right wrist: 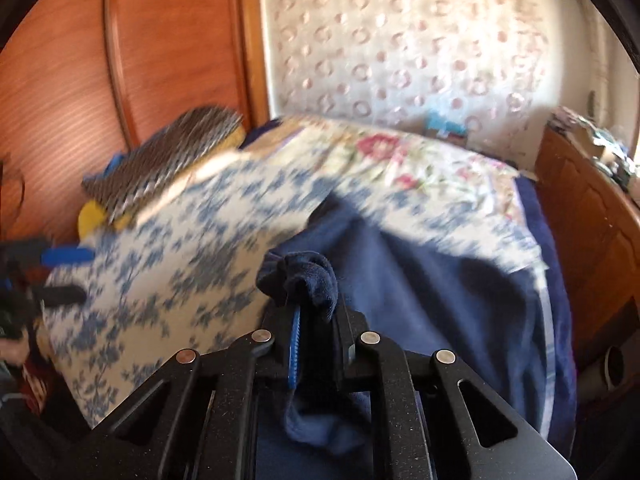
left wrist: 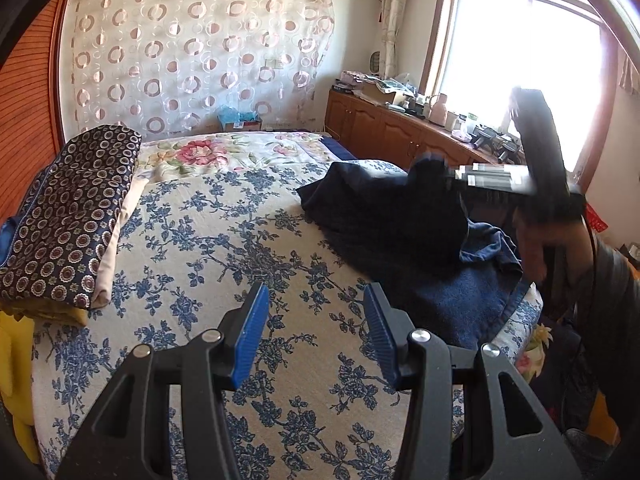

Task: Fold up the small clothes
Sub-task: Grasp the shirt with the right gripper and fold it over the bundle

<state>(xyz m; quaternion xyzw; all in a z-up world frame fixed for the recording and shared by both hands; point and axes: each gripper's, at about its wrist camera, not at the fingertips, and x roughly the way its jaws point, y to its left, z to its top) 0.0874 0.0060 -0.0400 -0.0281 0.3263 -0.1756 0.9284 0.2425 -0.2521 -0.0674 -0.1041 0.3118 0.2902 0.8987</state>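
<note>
A dark navy garment (left wrist: 384, 216) lies on the blue-flowered bedspread (left wrist: 240, 248), with one end pulled up off it. My right gripper (left wrist: 448, 174), blurred in the left wrist view, is shut on that raised end. In the right wrist view the jaws (right wrist: 310, 320) are closed together, with a bunched navy fold (right wrist: 308, 280) sticking out past the tips. A lighter blue towel-like cloth (left wrist: 460, 296) (right wrist: 440, 292) lies under the garment. My left gripper (left wrist: 316, 332) hovers open over bare bedspread, its blue pads (left wrist: 250, 336) apart and holding nothing. It shows at the left edge (right wrist: 68, 276) of the right wrist view.
A folded dark patterned quilt (left wrist: 72, 216) sits at the bed's left side with something yellow (left wrist: 16, 360) below it. A wooden cabinet (left wrist: 400, 128) with clutter runs under the window. A wooden wardrobe (right wrist: 120, 60) stands behind the bed. The bed's right edge (left wrist: 528, 320) is near the towel.
</note>
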